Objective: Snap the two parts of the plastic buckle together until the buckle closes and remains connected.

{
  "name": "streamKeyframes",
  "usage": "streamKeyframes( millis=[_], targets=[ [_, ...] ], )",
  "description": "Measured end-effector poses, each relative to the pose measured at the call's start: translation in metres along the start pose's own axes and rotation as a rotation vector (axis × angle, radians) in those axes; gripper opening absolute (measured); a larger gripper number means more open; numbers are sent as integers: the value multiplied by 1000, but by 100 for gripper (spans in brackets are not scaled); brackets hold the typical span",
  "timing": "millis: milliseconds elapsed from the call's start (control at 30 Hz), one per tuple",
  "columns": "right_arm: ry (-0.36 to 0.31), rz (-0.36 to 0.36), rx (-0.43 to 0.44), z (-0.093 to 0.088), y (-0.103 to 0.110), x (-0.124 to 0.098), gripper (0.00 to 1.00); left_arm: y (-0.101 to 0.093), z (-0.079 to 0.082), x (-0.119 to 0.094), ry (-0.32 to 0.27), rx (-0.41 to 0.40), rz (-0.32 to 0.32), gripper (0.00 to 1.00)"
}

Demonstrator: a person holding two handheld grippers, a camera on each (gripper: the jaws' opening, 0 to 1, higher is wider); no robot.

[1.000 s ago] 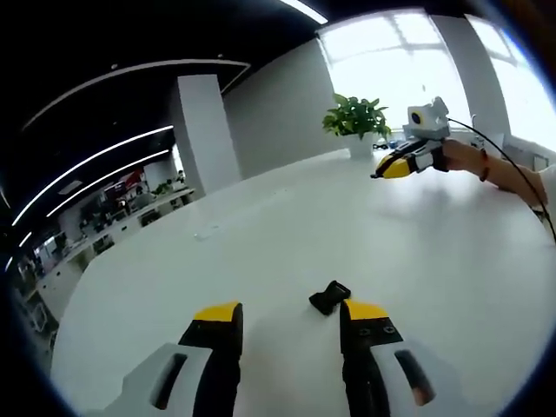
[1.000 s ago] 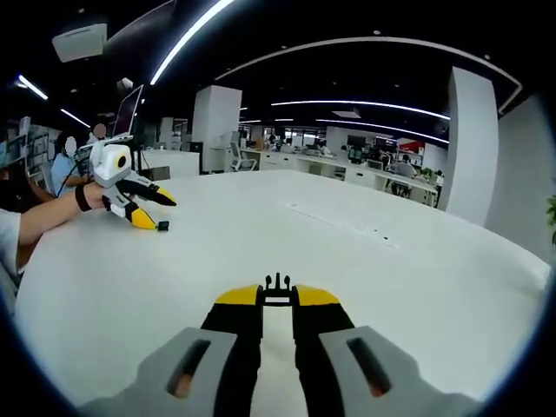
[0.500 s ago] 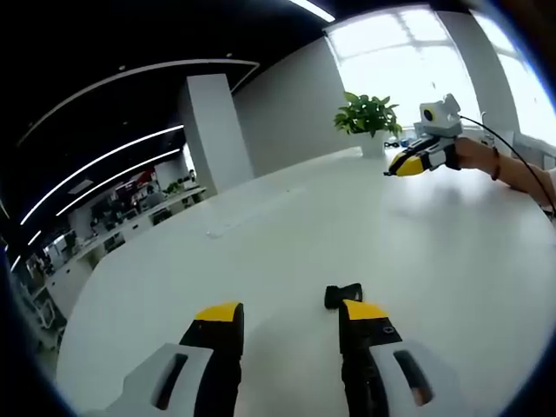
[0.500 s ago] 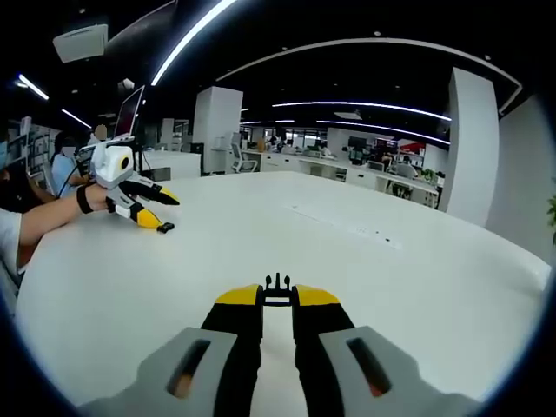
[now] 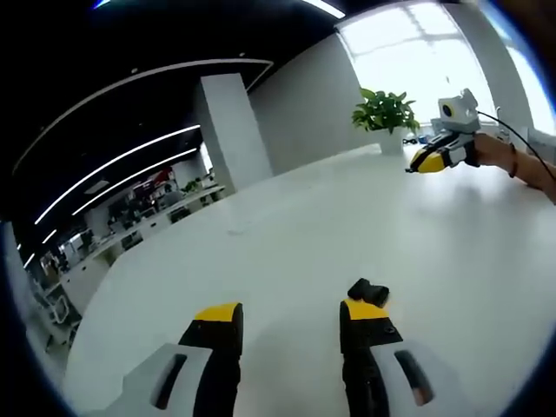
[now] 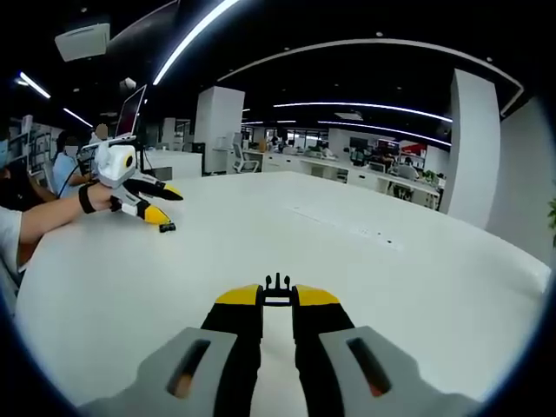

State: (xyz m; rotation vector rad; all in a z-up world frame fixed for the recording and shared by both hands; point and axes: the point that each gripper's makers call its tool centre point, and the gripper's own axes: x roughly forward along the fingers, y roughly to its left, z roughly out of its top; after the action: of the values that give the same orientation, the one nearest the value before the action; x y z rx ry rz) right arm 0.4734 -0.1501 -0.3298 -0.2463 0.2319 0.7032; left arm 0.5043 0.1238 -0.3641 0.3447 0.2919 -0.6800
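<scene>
Landmark: wide white glossy table (image 5: 287,234), (image 6: 373,261).

Left gripper (image 5: 291,314), own view: yellow-tipped black jaws stand well apart, released, nothing between them. Small black plastic buckle socket part (image 5: 368,290) lies on the table, touching or just beyond the tip of the rt-hand jaw; not gripped. In the right gripper view the same gripper (image 6: 163,208) shows far across the table at the left, jaws spread, w/ a small dark piece (image 6: 167,228) on the table just below its lower tip; prob. the socket part, too small to confirm.

Right gripper (image 6: 277,295), own view: jaws near-closed, clenched on the small black pronged plastic buckle part (image 6: 277,288), prongs sticking out past the jaw tips, held above the table. In the left gripper view it (image 5: 420,162) hangs over the far side of the table, a person's forearm (image 5: 517,165) behind it.

Room to move: table bare between the two grippers, which are well apart. Table's far edge curves off toward the office in both views.

Surface and room: table reflects the ceiling lights. Green potted plant (image 5: 387,115) stands at the table's far edge by a bright window (image 5: 426,52). White square pillar (image 5: 234,130) and desk rows beyond the table; long ceiling light strips (image 6: 365,104) overhead.
</scene>
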Motion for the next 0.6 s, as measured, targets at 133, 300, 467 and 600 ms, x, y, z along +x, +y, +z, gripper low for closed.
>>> streamKeyframes(
  millis=[133,300,467,600],
  targets=[
    [-1,0,-2,1,0,0,12,-2,1,0,-1,7,2,45],
    [0,-1,-5,0,1,0,12,0,3,-4,-7,-8,11,45],
    [1,-3,-6,0,1,-1,12,-2,12,-9,-32,-49,8,45],
    [0,-6,-8,0,1,-1,12,-17,21,-11,-56,-81,-21,44]
  ],
)
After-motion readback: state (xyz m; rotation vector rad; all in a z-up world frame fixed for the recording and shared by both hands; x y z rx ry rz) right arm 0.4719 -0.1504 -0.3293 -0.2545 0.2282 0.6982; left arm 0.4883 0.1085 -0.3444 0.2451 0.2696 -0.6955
